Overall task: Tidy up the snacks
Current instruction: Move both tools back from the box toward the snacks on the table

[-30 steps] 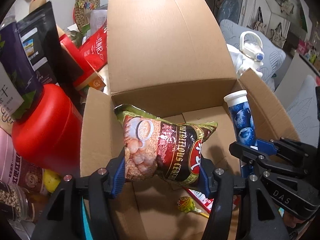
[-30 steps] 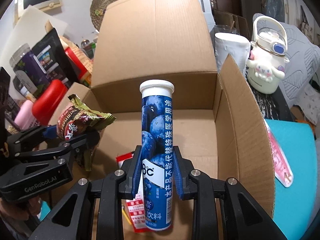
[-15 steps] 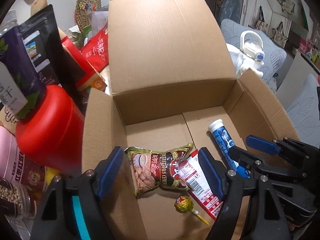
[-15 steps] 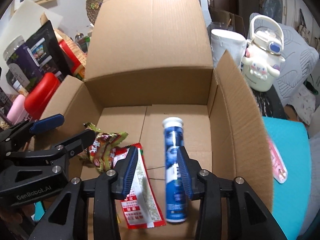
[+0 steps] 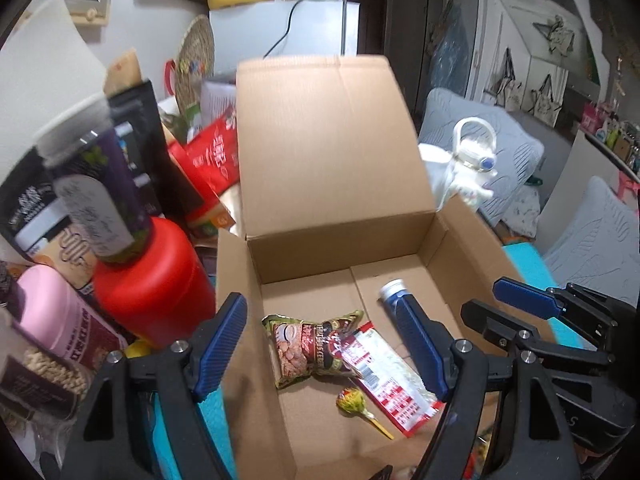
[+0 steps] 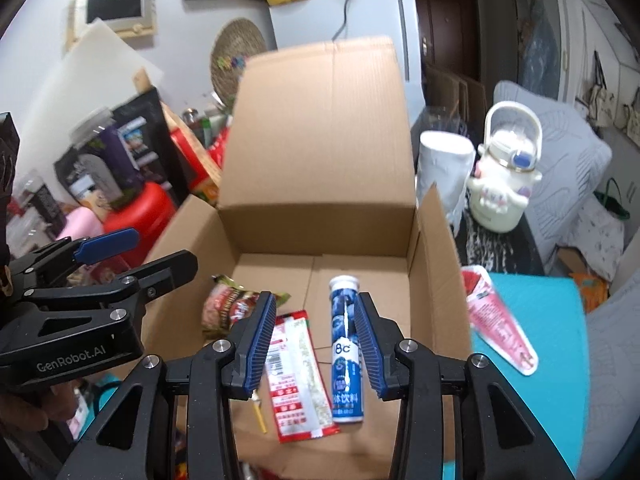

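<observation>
An open cardboard box point(image 5: 336, 184) point(image 6: 320, 216) stands in front of me. On its floor lie a brown cereal bag point(image 5: 308, 346) point(image 6: 228, 304), a red-and-white snack packet point(image 5: 388, 372) point(image 6: 298, 372), a lollipop point(image 5: 352, 398) and a blue blueberry tube point(image 6: 345, 344), whose white cap point(image 5: 392, 289) shows in the left wrist view. My left gripper point(image 5: 324, 348) is open and empty above the box's near left. My right gripper point(image 6: 314, 344) is open and empty above the tube; it also shows in the left wrist view point(image 5: 500, 304).
Left of the box stand a red jar point(image 5: 152, 280), a purple jar point(image 5: 96, 184), a pink canister point(image 5: 52, 312) and dark snack bags point(image 6: 140, 132). Right of it are a white kettle-shaped bottle point(image 6: 504, 184), a white cup point(image 6: 444, 168), a red-white packet point(image 6: 496, 316) on a teal surface point(image 6: 560, 360).
Both grippers opened and let go: the cereal bag and the blue tube dropped onto the box floor. Both grippers have since risen and pulled back from the box.
</observation>
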`<state>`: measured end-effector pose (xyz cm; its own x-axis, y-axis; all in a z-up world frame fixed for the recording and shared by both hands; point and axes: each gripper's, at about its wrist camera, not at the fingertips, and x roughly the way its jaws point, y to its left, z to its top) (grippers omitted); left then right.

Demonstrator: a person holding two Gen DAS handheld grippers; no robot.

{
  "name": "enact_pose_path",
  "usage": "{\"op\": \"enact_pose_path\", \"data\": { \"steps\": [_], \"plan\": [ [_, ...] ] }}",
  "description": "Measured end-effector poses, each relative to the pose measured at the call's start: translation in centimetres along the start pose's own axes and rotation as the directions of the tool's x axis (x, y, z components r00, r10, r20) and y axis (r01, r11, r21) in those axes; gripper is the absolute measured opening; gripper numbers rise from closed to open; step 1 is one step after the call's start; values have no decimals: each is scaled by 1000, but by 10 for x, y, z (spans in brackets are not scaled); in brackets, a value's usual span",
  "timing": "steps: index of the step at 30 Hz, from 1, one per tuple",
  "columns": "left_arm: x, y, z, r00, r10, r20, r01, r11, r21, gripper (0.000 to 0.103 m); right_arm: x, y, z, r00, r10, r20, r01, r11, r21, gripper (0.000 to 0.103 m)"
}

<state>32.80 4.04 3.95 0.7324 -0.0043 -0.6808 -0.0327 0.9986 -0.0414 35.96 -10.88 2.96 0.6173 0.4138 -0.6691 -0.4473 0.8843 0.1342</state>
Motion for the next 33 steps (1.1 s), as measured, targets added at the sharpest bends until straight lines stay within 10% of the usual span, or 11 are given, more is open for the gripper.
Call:
{"op": "enact_pose_path", "data": {
  "steps": [33],
  "plan": [
    [-165,1,-82,991,-30,134,23,998,53,77,-162,85,-81,983,24,184,-3,993,-116,45]
  ]
}}
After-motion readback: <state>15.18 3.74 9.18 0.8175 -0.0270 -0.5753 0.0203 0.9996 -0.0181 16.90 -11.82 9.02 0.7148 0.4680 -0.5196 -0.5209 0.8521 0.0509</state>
